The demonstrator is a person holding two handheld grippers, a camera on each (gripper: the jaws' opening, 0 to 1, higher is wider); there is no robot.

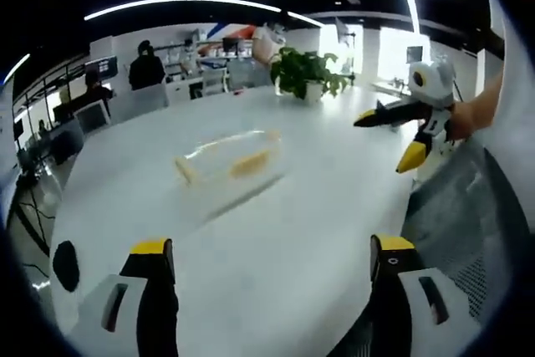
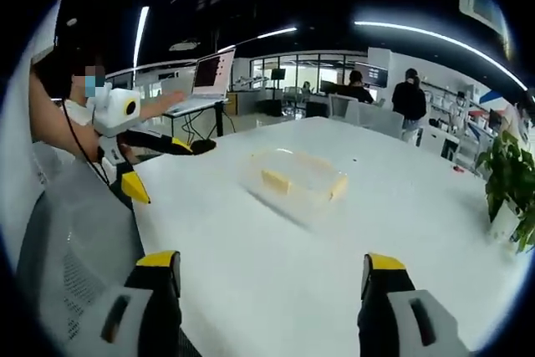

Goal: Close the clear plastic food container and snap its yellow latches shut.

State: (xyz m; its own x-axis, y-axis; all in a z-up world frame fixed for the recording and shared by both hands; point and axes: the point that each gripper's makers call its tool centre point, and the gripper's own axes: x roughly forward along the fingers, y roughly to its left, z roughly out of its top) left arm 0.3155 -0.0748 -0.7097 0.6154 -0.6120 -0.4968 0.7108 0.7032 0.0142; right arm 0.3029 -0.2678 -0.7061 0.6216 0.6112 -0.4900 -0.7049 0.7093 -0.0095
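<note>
Both yellow-tipped grippers, left (image 1: 272, 261) and right (image 2: 272, 273), hold their jaws wide apart, gripping nothing, well short of the clear rectangular plastic food container (image 1: 227, 159) on the white table (image 1: 276, 282). The light container may skid if one latch is pressed unbraced.

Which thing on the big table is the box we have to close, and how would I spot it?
Start at the big white table. Near its middle, well short of the potted plant at the far edge, lies the box. It is see-through plastic with yellow latches on its sides; everything else you can see on the table is solid-coloured.
</note>
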